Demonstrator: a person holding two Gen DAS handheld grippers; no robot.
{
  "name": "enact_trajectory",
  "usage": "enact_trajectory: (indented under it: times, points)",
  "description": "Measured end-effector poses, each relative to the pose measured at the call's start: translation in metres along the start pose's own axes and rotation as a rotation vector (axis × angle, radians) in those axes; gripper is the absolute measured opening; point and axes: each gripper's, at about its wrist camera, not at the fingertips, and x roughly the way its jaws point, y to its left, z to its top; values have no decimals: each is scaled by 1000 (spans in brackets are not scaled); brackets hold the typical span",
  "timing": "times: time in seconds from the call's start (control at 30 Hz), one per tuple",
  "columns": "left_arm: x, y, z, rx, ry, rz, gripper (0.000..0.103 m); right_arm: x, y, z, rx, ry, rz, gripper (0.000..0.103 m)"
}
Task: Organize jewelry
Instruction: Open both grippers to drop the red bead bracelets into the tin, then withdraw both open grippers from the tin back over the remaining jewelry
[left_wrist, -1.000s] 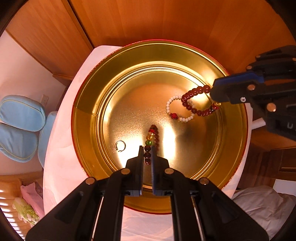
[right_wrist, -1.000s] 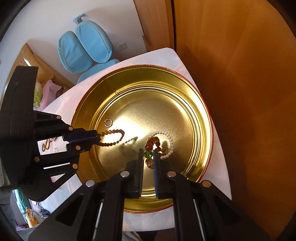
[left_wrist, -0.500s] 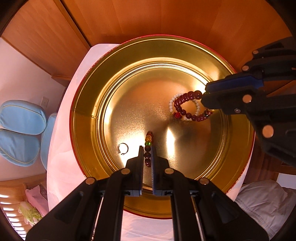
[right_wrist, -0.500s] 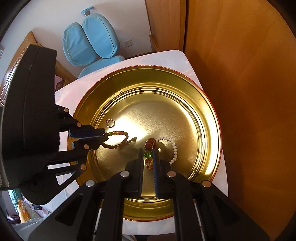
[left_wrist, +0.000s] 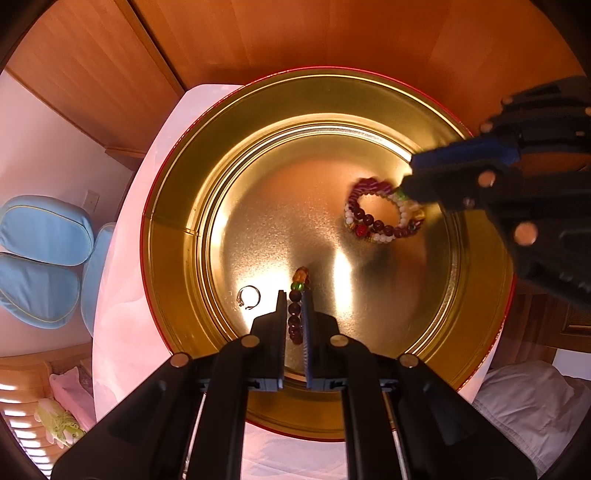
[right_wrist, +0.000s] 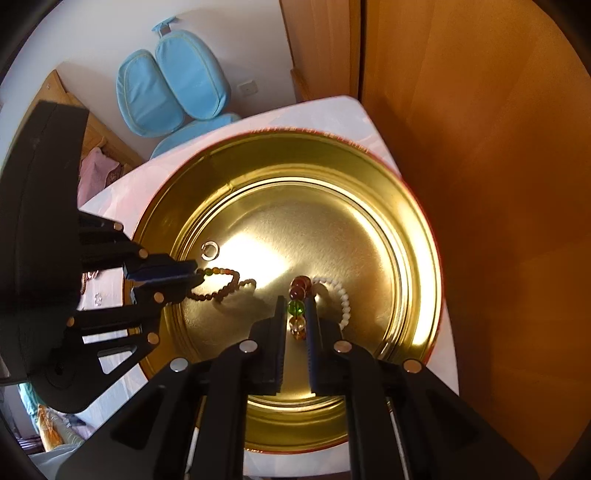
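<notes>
A round gold tin (left_wrist: 173, 266) (right_wrist: 413, 236) stands on a white table. My left gripper (left_wrist: 294, 306) is shut on a dark beaded bracelet (left_wrist: 294, 314) with a green bead, low inside the tin; it also shows in the right wrist view (right_wrist: 218, 288). My right gripper (right_wrist: 296, 314) is shut on a red-brown beaded bracelet (right_wrist: 296, 308) with green and amber beads, which lies over a white pearl bracelet (right_wrist: 343, 299). Both bracelets show in the left wrist view (left_wrist: 380, 225) on the tin floor. A small silver ring (left_wrist: 249, 296) (right_wrist: 209, 250) lies on the floor.
A wooden cabinet (left_wrist: 295, 33) (right_wrist: 498, 147) stands right behind the tin. A blue cushioned chair (left_wrist: 40, 258) (right_wrist: 170, 96) sits beside the table. Small jewelry pieces (right_wrist: 96, 298) lie on the table outside the tin.
Both grippers have sunk lower into the tin. The red bracelet in my right gripper has settled onto the pearl bracelet and bunched up. My left gripper's bracelet trails on the floor.
</notes>
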Motion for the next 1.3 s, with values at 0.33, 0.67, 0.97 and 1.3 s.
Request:
enact_trajectory:
  times: [0.33,0.67,0.97,1.3]
  points:
    - [1,1,-2,10,-9,115,82,-6,2,-3,-15,-25,-66,68]
    - [-2,0,-3,0,-17,109,82,-8,4,-9,-13,-29,-68,74]
    - [-5,8,-17,-47,-30,95,82,-11,13,-15,-26,-53,-74,82]
    - [-25,32,-58,-226,-136,97,82,-13,34,-25,6,-96,-21,93]
